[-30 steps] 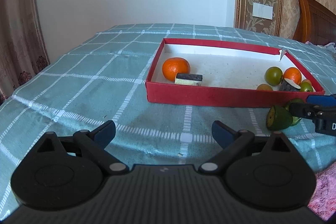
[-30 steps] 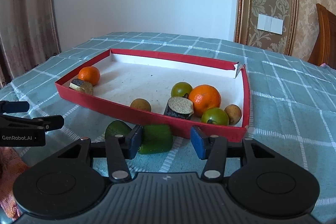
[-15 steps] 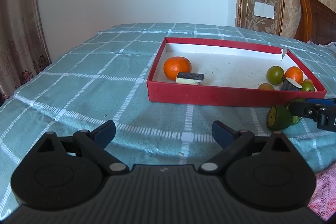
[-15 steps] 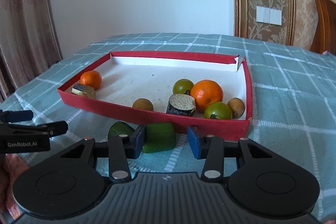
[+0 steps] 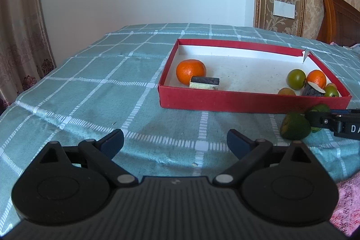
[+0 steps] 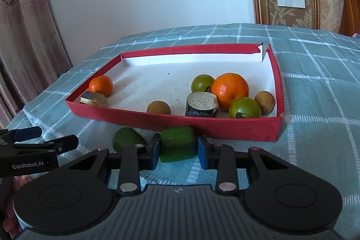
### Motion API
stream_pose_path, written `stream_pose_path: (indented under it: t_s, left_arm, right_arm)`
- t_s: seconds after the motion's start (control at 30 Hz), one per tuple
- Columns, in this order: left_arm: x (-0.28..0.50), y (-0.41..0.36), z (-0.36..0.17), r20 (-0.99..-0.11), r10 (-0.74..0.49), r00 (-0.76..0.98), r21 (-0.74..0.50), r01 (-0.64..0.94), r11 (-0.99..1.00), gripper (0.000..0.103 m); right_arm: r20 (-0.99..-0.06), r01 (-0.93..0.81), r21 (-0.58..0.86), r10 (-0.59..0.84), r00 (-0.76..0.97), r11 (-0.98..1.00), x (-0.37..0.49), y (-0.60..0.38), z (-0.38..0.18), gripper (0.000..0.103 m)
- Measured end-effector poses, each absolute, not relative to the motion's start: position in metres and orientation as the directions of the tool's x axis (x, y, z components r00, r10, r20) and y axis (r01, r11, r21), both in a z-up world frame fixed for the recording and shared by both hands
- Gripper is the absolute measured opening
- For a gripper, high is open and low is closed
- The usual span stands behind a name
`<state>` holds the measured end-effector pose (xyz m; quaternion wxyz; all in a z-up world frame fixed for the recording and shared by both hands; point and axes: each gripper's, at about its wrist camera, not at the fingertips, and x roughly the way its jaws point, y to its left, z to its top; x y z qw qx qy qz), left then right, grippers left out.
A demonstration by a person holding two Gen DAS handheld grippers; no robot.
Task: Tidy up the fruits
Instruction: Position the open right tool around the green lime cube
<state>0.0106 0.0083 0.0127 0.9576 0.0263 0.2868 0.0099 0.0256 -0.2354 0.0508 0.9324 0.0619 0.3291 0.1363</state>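
Now my right gripper has narrowed around the green chunk, pads seemingly touching, just outside the tray's six-o'clock wall; left gripper idles wide open.

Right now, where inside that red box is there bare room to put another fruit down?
The red box is bare across its middle and back, between the small orange at left and the big orange at right. The front-right corner is crowded, around the green tomato.
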Motion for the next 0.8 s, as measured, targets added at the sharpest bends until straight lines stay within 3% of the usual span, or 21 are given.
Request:
stream_pose_path:
  t_s: [0.37, 0.8]
  left_arm:
    - [0.011, 0.007, 0.012, -0.55, 0.045, 0.834, 0.064, -0.011, 0.998, 0.098]
    - [0.006, 0.008, 0.017, -0.514, 0.033, 0.857, 0.062, -0.001, 0.998, 0.098]
  right_arm:
    - [-0.635, -0.198, 0.115, 0.225, 0.739, 0.974, 0.028, -0.221, 0.054, 0.032]
    - [-0.616, -0.187, 0.132, 0.228, 0.754, 0.974, 0.025, -0.224, 0.052, 0.032]
